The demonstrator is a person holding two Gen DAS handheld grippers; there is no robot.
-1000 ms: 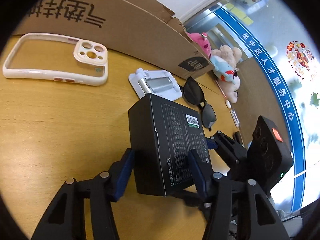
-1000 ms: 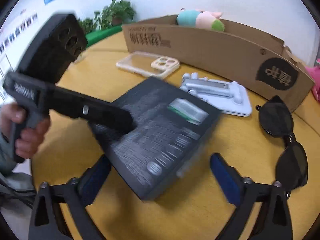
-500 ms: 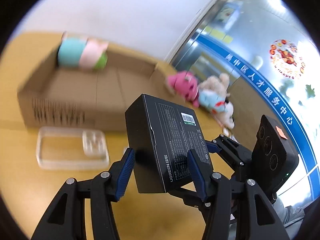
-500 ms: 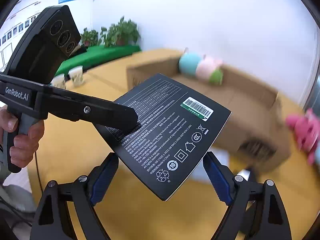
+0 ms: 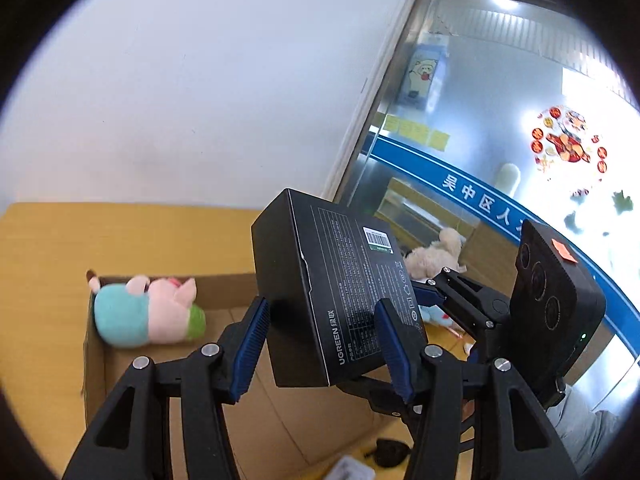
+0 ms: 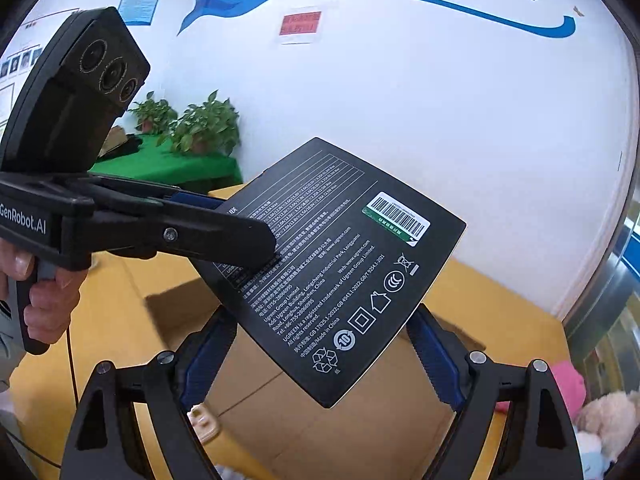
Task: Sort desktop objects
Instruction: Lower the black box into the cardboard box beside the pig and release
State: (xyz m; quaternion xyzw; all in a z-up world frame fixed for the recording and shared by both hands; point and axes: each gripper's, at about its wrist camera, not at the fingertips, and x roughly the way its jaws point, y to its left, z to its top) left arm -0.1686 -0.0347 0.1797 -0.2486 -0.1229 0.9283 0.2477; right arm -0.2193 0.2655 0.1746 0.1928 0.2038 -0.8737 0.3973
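A black UGREEN box (image 5: 336,288) hangs in the air, held from two sides. My left gripper (image 5: 324,344) is shut on its narrow sides. My right gripper (image 6: 320,350) is shut on its lower corner edges, with the printed face (image 6: 340,264) turned toward its camera. The box is above an open cardboard box (image 5: 256,420), which also shows in the right wrist view (image 6: 360,412). A plush toy in teal, pink and green (image 5: 148,316) lies inside the cardboard box at its far left end.
The yellow table (image 5: 44,280) surrounds the cardboard box. Plush toys (image 5: 432,256) lie at the right beyond it, also in the right wrist view (image 6: 600,416). Black sunglasses (image 5: 388,452) and a phone case corner (image 6: 204,424) show low in the views.
Both grippers have lifted the black box off the table and carried it up and forward over the cardboard box. The phone case, stand and sunglasses have dropped to the bottom of the views.
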